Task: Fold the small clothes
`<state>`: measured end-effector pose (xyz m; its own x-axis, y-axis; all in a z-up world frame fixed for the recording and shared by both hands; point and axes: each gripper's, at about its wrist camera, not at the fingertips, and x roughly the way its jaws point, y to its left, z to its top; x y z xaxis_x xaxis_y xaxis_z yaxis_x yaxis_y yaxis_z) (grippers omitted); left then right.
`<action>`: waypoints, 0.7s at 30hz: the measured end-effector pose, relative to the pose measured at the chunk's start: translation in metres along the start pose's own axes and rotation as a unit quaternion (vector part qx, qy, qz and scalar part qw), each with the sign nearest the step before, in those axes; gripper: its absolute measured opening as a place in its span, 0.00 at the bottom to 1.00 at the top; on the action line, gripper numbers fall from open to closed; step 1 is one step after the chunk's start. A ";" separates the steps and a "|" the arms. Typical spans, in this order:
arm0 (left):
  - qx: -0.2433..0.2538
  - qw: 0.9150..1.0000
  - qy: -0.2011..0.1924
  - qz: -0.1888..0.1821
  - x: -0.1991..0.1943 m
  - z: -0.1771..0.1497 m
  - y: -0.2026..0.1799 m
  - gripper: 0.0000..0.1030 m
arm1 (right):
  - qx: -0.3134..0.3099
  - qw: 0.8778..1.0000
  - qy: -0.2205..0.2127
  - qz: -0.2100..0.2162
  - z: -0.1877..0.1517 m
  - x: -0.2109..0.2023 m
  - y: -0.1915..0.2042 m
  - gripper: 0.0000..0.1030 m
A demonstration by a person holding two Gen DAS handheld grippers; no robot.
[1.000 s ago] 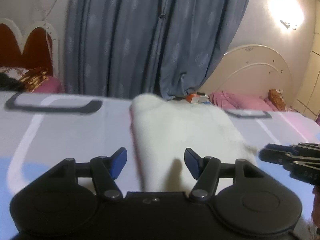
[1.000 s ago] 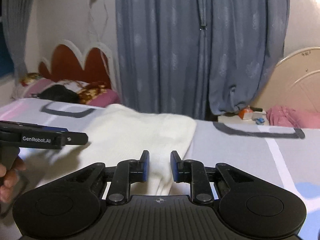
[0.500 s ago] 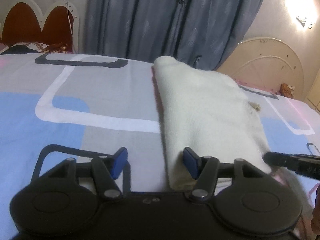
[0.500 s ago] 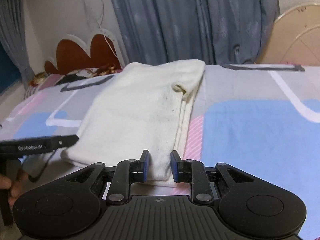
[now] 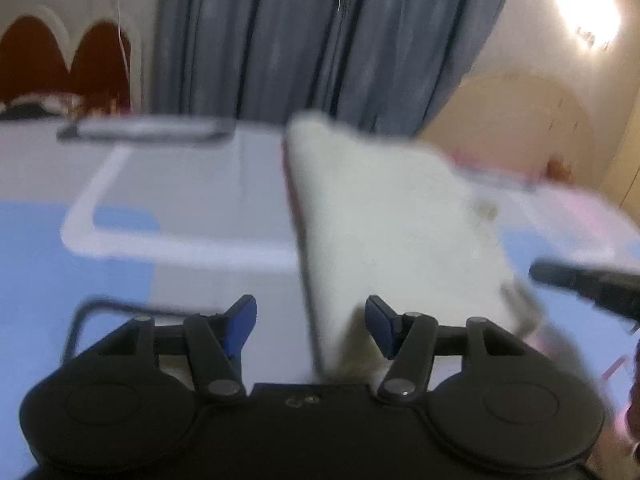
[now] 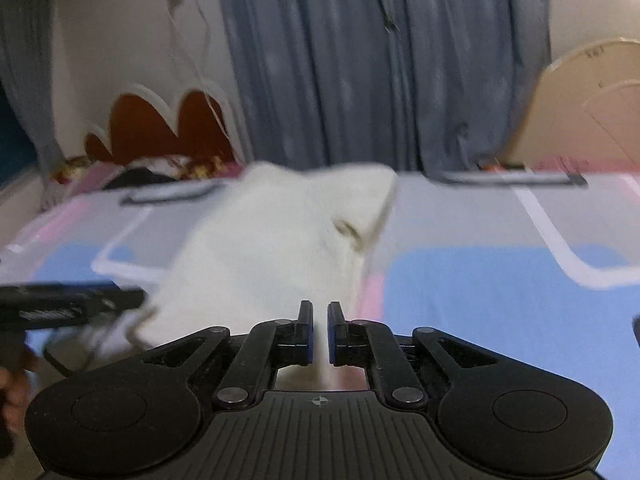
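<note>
Closer now, the right tool (image 6: 319, 332) pinches the white garment's (image 6: 272, 256) near edge, its jaws opening slightly; left tool (image 5: 311, 326) gapes.

You are in a home bedroom: a bed sheet (image 6: 500, 300) with blue, grey and pink blocks spreads before you, a scalloped red headboard (image 6: 160, 128) stands at the wall, long grey-blue curtains (image 6: 380, 64) hang behind, and a wall lamp (image 5: 588, 12) glows.

A cream-white garment (image 5: 384, 216) lies on a bedsheet (image 5: 192, 184) seemingly patterned blue, grey, pink and white.
</note>
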<state>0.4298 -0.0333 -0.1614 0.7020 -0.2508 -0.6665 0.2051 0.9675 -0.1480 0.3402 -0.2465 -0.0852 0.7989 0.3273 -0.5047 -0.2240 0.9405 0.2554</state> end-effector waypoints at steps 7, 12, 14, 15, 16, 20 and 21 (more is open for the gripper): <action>0.012 0.999 -0.042 0.017 -0.011 0.031 0.000 0.74 | -0.050 0.999 0.018 -0.010 0.013 0.017 0.005 0.06; 0.022 0.999 -0.031 0.027 0.029 0.061 -0.015 0.74 | -0.048 0.999 0.008 -0.024 0.045 0.055 -0.001 0.06; 0.023 1.000 0.007 0.016 0.050 0.058 -0.016 0.81 | -0.057 0.997 0.044 -0.032 0.044 0.082 -0.004 0.06; 0.024 0.999 0.027 0.012 0.060 0.053 -0.016 0.83 | -0.065 0.994 0.078 -0.036 0.038 0.097 -0.007 0.05; 0.023 0.999 0.019 0.014 0.061 0.050 -0.016 0.86 | -0.071 0.994 0.078 -0.034 0.034 0.100 -0.009 0.05; 0.020 1.000 0.011 0.017 0.053 0.045 -0.014 0.85 | -0.065 0.995 0.064 -0.026 0.041 0.079 -0.012 0.06; 0.022 1.000 0.009 0.018 0.052 0.045 -0.014 0.86 | -0.060 0.997 0.051 -0.023 0.043 0.072 -0.015 0.06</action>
<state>0.4939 -0.0614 -0.1612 0.6964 -0.2155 -0.6846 0.2111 0.9732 -0.0916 0.4245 -0.2409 -0.0900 0.7498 0.2853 -0.5970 -0.2580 0.9569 0.1331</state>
